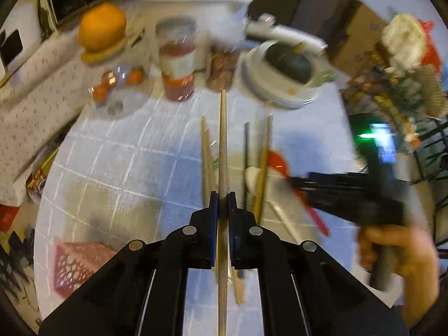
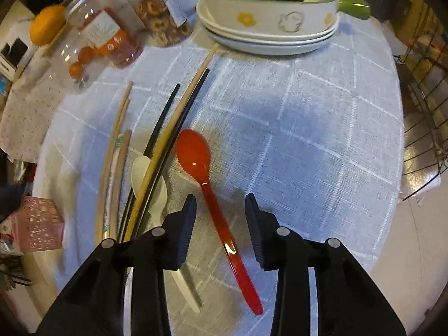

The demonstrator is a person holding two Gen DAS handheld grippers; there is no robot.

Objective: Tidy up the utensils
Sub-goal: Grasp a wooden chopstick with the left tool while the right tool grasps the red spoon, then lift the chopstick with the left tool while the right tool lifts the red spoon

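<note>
**A:** Spoons on your desk (image 2: 308,140)?
**B:** You have two: one red spoon (image 2: 196,154), one white spoon (image 2: 145,173).
**A:** Chopsticks?
**B:** Two black chopsticks (image 2: 169,103). Pale wooden chopsticks (image 2: 122,165): at least four, but they overlap, so your exact count stays open.
**A:** The rest?
**B:** Two plates (image 2: 266,43) stacked, one dish (image 2: 268,16), two jars (image 2: 159,19), one big orange (image 2: 46,23), one pink basket (image 2: 36,224).

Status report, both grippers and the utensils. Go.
Left gripper shut on a wooden chopstick. Right gripper open, astride the red spoon handle, not gripping. White spoon pinned under loose chopsticks alongside.
</note>
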